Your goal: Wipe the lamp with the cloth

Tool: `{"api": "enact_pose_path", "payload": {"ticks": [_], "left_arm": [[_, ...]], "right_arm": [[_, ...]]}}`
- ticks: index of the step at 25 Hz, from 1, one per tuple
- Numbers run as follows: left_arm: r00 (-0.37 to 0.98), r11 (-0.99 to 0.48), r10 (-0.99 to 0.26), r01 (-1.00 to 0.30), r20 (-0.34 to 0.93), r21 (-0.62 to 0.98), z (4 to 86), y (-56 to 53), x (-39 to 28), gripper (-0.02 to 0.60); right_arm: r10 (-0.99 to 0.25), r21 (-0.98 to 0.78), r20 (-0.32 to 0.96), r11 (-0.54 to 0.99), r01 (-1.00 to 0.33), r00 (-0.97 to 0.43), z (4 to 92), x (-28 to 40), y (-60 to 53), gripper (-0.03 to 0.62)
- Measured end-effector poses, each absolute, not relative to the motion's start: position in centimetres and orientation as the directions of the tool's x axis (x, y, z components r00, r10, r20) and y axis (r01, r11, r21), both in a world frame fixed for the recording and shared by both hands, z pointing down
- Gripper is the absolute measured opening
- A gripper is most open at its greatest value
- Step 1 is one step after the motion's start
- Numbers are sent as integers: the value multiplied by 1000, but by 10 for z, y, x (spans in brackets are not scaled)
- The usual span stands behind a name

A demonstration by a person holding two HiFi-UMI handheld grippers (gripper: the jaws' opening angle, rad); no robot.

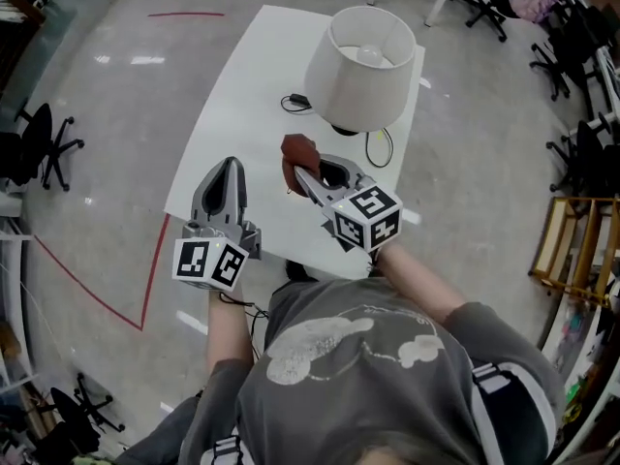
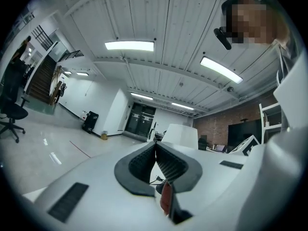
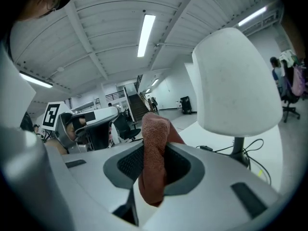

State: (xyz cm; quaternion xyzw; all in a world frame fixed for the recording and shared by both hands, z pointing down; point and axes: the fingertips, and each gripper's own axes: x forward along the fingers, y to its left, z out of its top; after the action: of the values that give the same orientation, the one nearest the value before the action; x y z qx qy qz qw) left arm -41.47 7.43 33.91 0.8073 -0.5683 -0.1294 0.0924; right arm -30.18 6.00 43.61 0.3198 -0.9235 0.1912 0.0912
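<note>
A lamp (image 1: 360,69) with a white shade stands at the far end of the white table (image 1: 232,124); its shade (image 3: 236,81) fills the upper right of the right gripper view, on a dark stem. My right gripper (image 1: 303,175) is shut on a reddish-brown cloth (image 1: 299,152), held just in front of the lamp's base. The cloth (image 3: 155,153) sticks up between the jaws. My left gripper (image 1: 229,174) hovers over the table's near left part, jaws shut with nothing between them (image 2: 155,150).
A black cable (image 1: 376,147) and a small plug (image 1: 298,101) lie on the table by the lamp base. Office chairs (image 1: 44,143) stand on the floor at left and at the far right. Red tape lines (image 1: 145,289) mark the floor.
</note>
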Motion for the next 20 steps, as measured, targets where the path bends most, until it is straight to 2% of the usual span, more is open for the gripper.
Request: {"api": "enact_pose_path", "payload": {"ticks": [6, 12, 20], "left_arm": [[402, -417, -909, -856, -114, 306, 338, 51, -432, 8], [495, -516, -856, -806, -148, 291, 325, 25, -446, 8], [569, -595, -803, -750, -175, 289, 316, 9, -440, 8]], "right_arm": [[-676, -285, 253, 631, -721, -692, 413, -320, 31, 97], [-780, -277, 146, 558, -782, -608, 361, -343, -4, 97], [-873, -276, 42, 458, -845, -487, 306, -335, -41, 97]]}}
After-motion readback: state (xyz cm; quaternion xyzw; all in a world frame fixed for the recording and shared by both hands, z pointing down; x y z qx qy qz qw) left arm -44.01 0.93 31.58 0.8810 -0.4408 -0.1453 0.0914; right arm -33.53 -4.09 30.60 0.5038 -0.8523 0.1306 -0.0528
